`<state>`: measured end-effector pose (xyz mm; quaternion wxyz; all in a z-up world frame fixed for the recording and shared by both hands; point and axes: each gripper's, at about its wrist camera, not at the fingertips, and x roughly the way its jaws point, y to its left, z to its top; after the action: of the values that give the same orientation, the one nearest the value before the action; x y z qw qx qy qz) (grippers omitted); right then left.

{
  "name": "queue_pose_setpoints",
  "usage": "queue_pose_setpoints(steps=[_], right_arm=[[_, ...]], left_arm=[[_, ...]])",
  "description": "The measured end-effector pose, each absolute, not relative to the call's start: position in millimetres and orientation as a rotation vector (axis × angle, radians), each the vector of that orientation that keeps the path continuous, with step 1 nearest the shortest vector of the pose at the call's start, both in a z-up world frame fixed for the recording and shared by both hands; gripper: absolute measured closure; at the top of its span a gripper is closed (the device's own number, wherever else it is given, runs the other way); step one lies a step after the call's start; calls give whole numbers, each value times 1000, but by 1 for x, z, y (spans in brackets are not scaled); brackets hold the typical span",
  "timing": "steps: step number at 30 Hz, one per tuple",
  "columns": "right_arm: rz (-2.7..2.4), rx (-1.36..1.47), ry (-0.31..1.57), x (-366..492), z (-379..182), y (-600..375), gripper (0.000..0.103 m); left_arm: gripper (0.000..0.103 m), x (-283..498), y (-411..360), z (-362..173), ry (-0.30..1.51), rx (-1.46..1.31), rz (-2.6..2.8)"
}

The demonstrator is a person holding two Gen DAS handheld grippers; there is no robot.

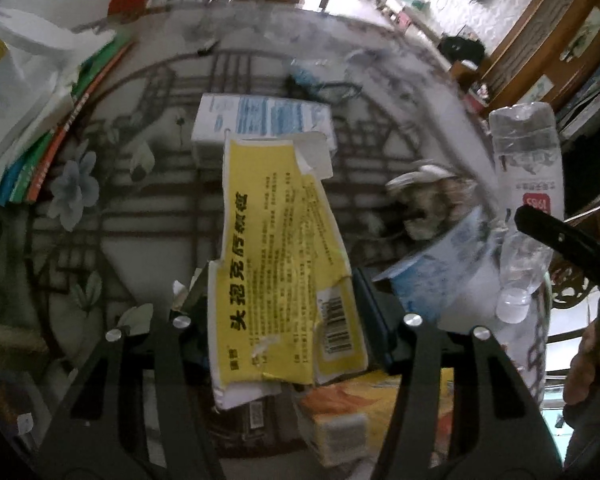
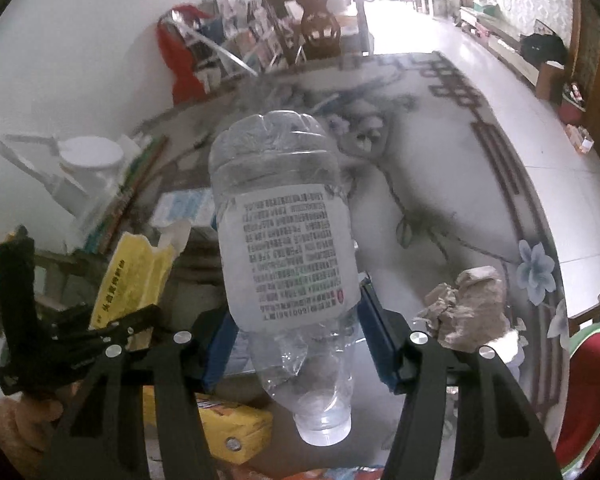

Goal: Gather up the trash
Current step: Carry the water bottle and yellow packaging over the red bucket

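A flattened yellow carton (image 1: 276, 248) with black print and a barcode sits between the pads of my left gripper (image 1: 280, 284), which is shut on it above the table. The same carton (image 2: 132, 276) shows at the left of the right wrist view, sticking out of the left gripper (image 2: 100, 332). My right gripper (image 2: 296, 328) is shut on a clear, crushed plastic bottle (image 2: 284, 240), whose white cap points back toward the camera. In the left wrist view that bottle (image 1: 528, 160) hangs at the right edge behind a black finger (image 1: 560, 240).
On the round patterned table (image 1: 140, 220) lie a white and blue box (image 1: 260, 116), crumpled brownish paper (image 2: 472, 304), a blue-white wrapper (image 1: 432, 272) and a yellow-orange box (image 1: 352, 412). Books and papers (image 1: 40, 120) are stacked at the left. A red chair (image 2: 588, 384) stands at the right.
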<state>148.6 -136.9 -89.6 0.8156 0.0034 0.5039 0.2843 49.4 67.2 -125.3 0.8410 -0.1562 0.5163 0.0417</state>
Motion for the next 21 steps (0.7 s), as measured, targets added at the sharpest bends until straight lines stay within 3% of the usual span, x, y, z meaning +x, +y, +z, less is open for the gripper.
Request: queue_pose_setpoints(steps=[12,21], right_arm=[[532,88,957,98,-46,-193,47],[395,162,927,70,-43,-264,47]], left_arm=[[48,47,4,-53,900,-231,-61],[48,51,-62,-38,859,-162,-213]])
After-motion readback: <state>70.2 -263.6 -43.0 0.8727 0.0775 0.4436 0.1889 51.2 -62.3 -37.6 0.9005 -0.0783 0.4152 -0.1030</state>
